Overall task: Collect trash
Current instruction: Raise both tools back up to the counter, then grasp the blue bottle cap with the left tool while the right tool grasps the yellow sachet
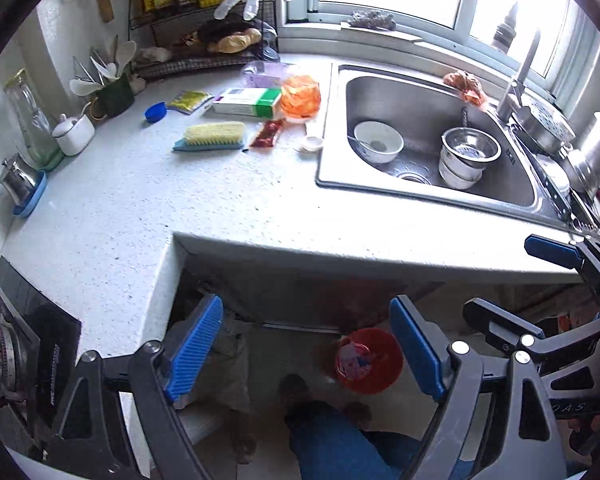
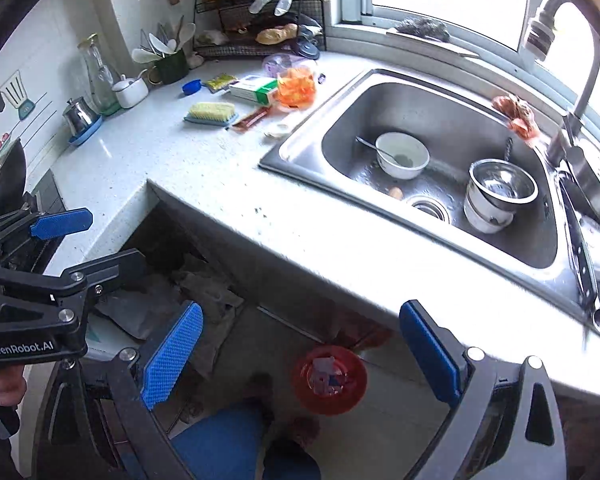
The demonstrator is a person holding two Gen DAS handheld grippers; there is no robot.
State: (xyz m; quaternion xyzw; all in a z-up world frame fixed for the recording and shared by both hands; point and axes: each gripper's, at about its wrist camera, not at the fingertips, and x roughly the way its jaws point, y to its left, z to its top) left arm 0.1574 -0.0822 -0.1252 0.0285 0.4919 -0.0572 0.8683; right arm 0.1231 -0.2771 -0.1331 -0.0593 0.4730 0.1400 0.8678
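My left gripper hangs open above the counter's front edge, with nothing between its blue pads. The right gripper is also open and empty; it shows at the right of the left wrist view. Far below both, on the floor, stands a red bin with scraps inside. At the back of the white counter lie an orange plastic bag, a white and green box, a red sachet, a yellow sachet and a blue cap.
A scrub brush lies beside the sachet. The steel sink to the right holds bowls and a spoon. Jars, a utensil cup and a wire rack line the back wall. A person's jeans-clad leg is below, and a stove sits at the left.
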